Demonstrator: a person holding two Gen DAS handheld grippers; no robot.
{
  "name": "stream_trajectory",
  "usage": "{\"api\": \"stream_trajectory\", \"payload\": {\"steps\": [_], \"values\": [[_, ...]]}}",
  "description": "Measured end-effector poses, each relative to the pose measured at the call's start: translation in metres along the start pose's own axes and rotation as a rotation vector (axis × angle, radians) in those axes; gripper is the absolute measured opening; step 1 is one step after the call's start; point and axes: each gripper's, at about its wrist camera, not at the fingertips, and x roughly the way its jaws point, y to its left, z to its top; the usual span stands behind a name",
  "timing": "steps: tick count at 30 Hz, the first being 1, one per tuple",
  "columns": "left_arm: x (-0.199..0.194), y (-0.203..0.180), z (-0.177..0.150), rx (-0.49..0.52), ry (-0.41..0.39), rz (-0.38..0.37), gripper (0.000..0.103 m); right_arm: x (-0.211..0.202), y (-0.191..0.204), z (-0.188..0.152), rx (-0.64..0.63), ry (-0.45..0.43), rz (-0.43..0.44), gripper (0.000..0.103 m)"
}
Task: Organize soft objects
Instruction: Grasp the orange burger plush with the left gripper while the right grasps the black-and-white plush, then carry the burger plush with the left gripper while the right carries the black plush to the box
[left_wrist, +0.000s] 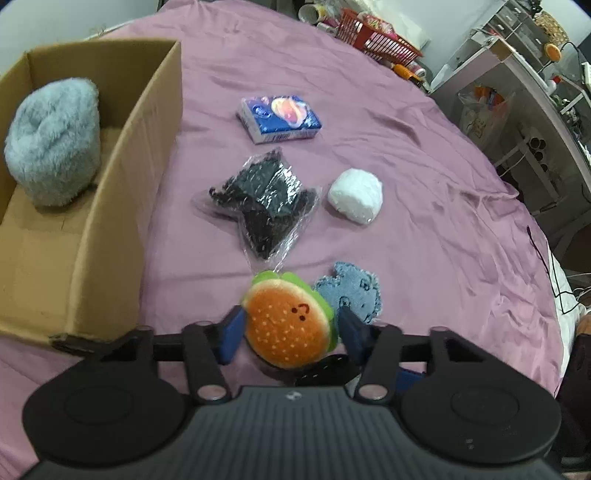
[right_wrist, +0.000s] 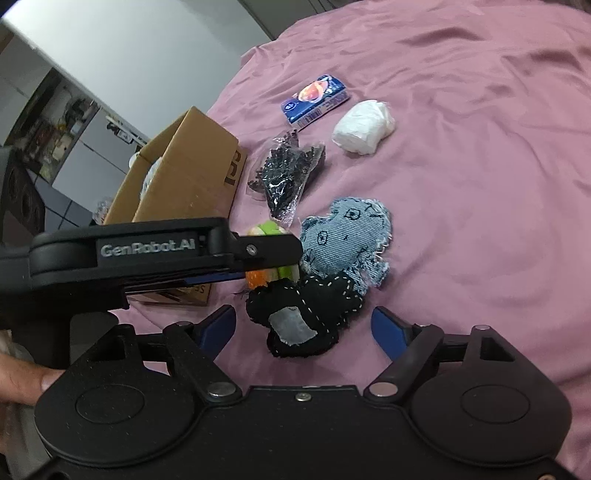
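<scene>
My left gripper (left_wrist: 290, 325) is shut on a plush hamburger (left_wrist: 286, 325), orange bun with green lettuce, held above the pink sheet. Right of it lies a blue denim toy (left_wrist: 351, 291), also seen as the denim toy (right_wrist: 347, 236) in the right wrist view. My right gripper (right_wrist: 303, 325) stands open around a black stitched fabric toy (right_wrist: 306, 314) with a grey patch, fingers apart from it. Further off lie a black item in a clear bag (left_wrist: 262, 195), a white soft bundle (left_wrist: 356, 195) and a blue tissue pack (left_wrist: 279, 118). A cardboard box (left_wrist: 110, 206) at left holds a fluffy blue-grey plush (left_wrist: 53, 144).
The pink sheet (left_wrist: 424, 166) covers the whole surface. A red basket (left_wrist: 373, 35) and shelves with clutter stand beyond its far right edge. In the right wrist view the left gripper's body (right_wrist: 147, 251) crosses in front of the box (right_wrist: 184, 173), and a hand (right_wrist: 22, 380) shows at lower left.
</scene>
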Motion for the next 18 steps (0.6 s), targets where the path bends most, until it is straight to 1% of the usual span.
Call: {"api": "stream_trajectory", "payload": {"steps": [3,4,6,7,8,11,14,18], "values": [[0.0,-0.001,-0.003,0.024,-0.006,-0.004,0.044,0.001,0.003,-0.001,-0.037,-0.013,-0.02,0.064],[-0.001,-0.002,-0.003,0.031,-0.009,-0.005,0.04,0.001,0.002,-0.001,-0.044,-0.017,-0.022,0.055],[-0.003,-0.003,-0.005,0.033,-0.016,-0.009,0.038,-0.001,0.001,-0.002,-0.049,-0.022,-0.032,0.047],[-0.004,-0.003,-0.005,0.032,-0.019,-0.011,0.037,-0.003,0.0,-0.002,-0.05,-0.025,-0.038,0.039],[-0.005,-0.003,-0.005,0.032,-0.02,-0.011,0.035,-0.004,0.0,-0.003,-0.049,-0.025,-0.038,0.035],[-0.011,-0.004,-0.005,0.032,-0.029,-0.011,0.034,-0.006,-0.002,-0.002,-0.035,-0.025,-0.027,0.031],[-0.019,-0.008,-0.006,0.041,-0.04,-0.009,0.034,-0.011,-0.001,-0.004,-0.032,-0.03,-0.026,0.031],[-0.037,-0.013,-0.005,0.065,-0.064,-0.014,0.034,-0.023,0.0,-0.006,-0.035,-0.059,-0.044,0.031]]}}
